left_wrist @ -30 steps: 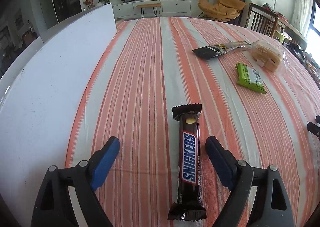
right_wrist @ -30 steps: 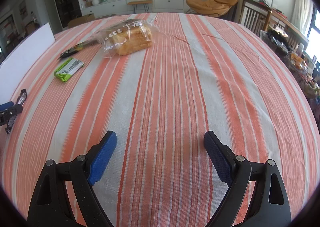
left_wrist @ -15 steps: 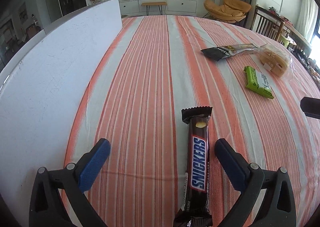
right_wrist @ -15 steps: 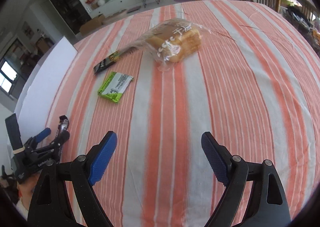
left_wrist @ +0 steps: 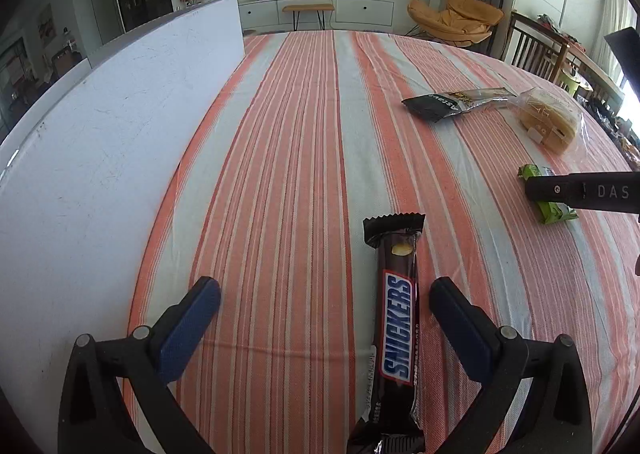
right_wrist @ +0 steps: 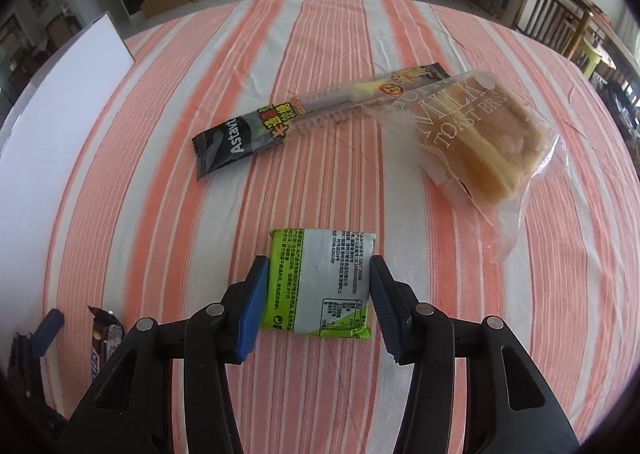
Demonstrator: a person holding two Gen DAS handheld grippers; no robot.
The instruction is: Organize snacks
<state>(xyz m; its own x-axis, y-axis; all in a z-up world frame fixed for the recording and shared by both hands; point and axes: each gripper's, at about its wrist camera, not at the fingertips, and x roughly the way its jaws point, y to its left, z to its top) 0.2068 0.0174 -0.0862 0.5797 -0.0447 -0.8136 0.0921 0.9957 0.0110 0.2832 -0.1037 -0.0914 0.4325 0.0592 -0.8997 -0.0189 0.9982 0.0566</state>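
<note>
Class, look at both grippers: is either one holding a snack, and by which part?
The right gripper grips the green packet across its two long side edges. The left gripper is open around the Snickers bar, holding nothing.

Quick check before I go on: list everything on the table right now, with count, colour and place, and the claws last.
Brown Snickers chocolate bar: 1, brown wrapper with blue logo, lying lengthwise between the left claw's fingers.
Green-and-silver flat snack packet: 1, green and silver, between the right claw's fingers.
Long black Astavita stick packet: 1, black with a clear section, beyond the green packet, its far end beside the bread.
Clear bag of milk toast bread: 1, golden bread in clear plastic, far right.
White upright board: 1, white, along the table's left edge.
Orange-and-white striped tablecloth: 1, covering the table.
Left claw: 1, black with blue pads, open wide around the Snickers.
Right claw: 1, black with blue pads, narrowed at the green packet's sides; contact unclear.
</note>
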